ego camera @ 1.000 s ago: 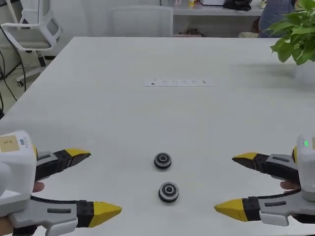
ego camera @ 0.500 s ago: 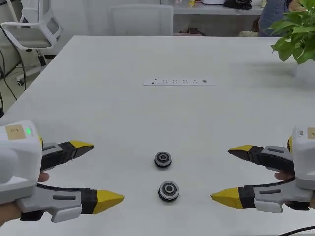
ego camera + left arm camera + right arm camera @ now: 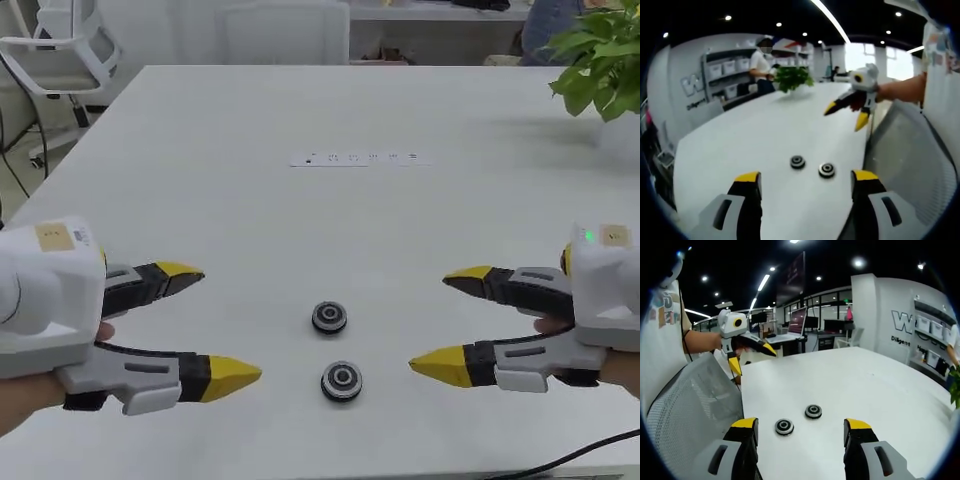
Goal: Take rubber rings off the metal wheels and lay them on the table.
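On the table [image 3: 300, 220], close to its front edge, 2 metal wheels lay flat: far wheel [image 3: 330, 317] and near wheel [image 3: 342, 381], just beside each other, not touching. Each seemed to carry its dark rubber ring [image 3: 316, 318] round the rim, tho they were too small in view to be sure. Left gripper [image 3: 225, 323] hovered left of them, jaws spread wide, holding nothing. Right gripper [image 3: 432, 321] mirrored it on the right, also wide apart & empty. Both sat apart from the wheels, tips pointing inward. No ring lay loose on the table, so the task looked to be at its start.

Risks: the wheels were small & loose, w/ nothing pinning them. If 1 gripper pulled a ring w/o the other clamping the hub, the wheel would likely slide or flip. A tip pushed under a ring at an angle could skid off the metal & flick the wheel toward the edge, or knock its neighbour. A stretched ring could spring away on release.
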Available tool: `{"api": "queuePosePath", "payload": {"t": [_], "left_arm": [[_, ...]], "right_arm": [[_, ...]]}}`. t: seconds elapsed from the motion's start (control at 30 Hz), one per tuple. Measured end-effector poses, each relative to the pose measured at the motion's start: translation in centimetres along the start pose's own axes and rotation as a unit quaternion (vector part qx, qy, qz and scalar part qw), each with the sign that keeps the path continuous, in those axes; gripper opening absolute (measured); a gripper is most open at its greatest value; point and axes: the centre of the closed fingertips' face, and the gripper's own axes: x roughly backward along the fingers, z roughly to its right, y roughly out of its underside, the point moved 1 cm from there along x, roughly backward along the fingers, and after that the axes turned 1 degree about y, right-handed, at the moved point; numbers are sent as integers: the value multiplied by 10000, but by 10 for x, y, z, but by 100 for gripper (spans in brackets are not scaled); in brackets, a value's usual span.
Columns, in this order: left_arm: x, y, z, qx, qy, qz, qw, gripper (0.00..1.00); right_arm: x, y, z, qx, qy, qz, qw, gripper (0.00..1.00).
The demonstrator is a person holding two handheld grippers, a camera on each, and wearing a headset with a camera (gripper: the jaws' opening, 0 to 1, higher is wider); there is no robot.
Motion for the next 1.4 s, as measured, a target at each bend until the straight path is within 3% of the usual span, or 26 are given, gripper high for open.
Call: {"api": "queuePosePath", "payload": {"t": [0.37,0.77,1.4], "left_arm": [[-16,0,-3,-106,177,-91,9997,73],[-34,-2,0,-275,461,-151,9984,66],[-61,14,15,-388,948,-457,9937,58]], "right_arm": [[-19,-1,-1,149,-254,-48,9996,66],[-33,10,-3,155,-534,-127,9984,56],[-57,39,-21,348,-1119,-596,9913,43]]}}
